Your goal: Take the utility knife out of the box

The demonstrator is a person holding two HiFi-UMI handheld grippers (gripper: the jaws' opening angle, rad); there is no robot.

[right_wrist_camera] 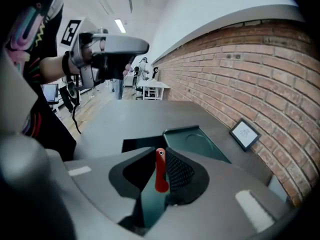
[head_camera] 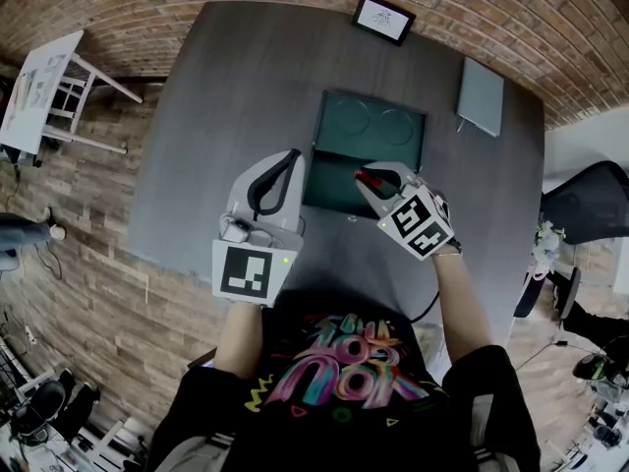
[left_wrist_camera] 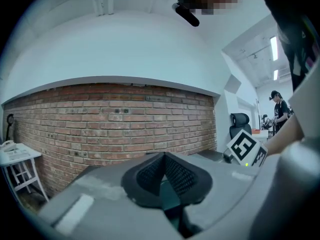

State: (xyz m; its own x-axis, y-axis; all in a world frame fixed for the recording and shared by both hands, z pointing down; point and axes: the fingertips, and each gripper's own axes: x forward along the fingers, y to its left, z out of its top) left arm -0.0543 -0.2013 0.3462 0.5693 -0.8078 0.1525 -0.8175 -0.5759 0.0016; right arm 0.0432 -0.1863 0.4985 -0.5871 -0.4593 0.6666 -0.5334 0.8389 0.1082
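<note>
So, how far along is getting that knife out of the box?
Done: the box lies open. In hand: the right hand-held gripper is shut on the red utility knife, held above the box. Still to do: carrying it clear, probably onto the table. The left hand-held gripper is shut, empty.

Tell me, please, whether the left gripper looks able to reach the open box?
Probably yes: the box lies open close beside the left gripper, nothing between them; the right gripper, holding the utility knife, crowds only its right part.
</note>
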